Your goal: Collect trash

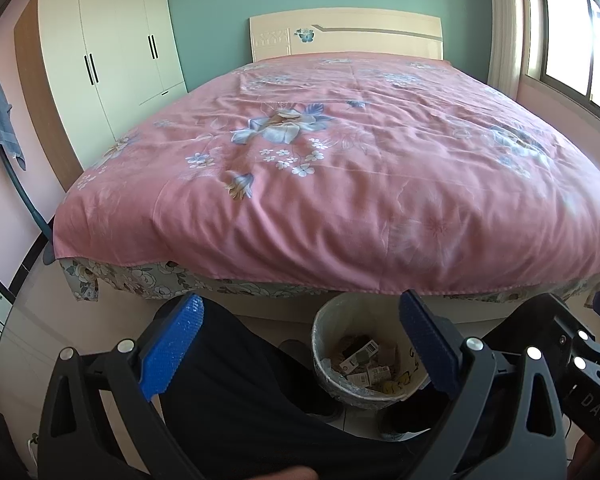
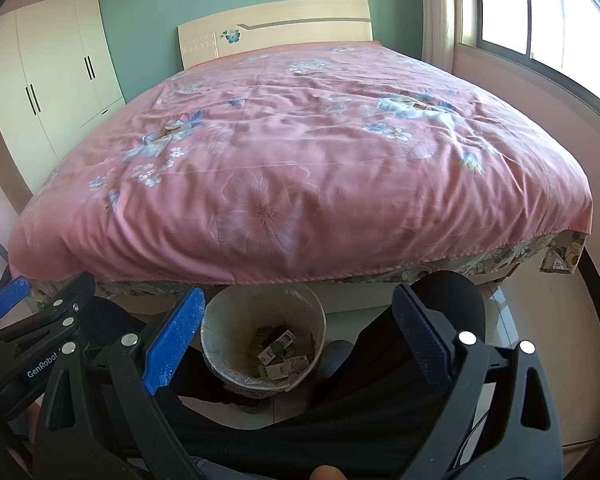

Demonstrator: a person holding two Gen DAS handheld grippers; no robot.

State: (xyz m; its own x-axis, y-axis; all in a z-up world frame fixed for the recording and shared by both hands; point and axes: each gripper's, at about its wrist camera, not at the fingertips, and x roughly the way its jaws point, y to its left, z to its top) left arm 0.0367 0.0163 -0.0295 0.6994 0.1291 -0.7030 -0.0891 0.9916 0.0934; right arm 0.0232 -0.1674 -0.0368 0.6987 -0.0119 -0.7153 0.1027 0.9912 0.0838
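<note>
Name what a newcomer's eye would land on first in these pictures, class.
The pink floral bedspread fills the middle of both views. Below its foot edge, on the floor, stands a lined trash bin holding small cartons. Both open grippers, left and right, frame it, empty.

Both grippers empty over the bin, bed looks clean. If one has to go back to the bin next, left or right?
Marginally right. Both the left gripper and the right gripper are open and empty. In the right wrist view the trash bin sits between the fingers; in the left view it is off toward one finger. No trash shows on the bedspread.
</note>
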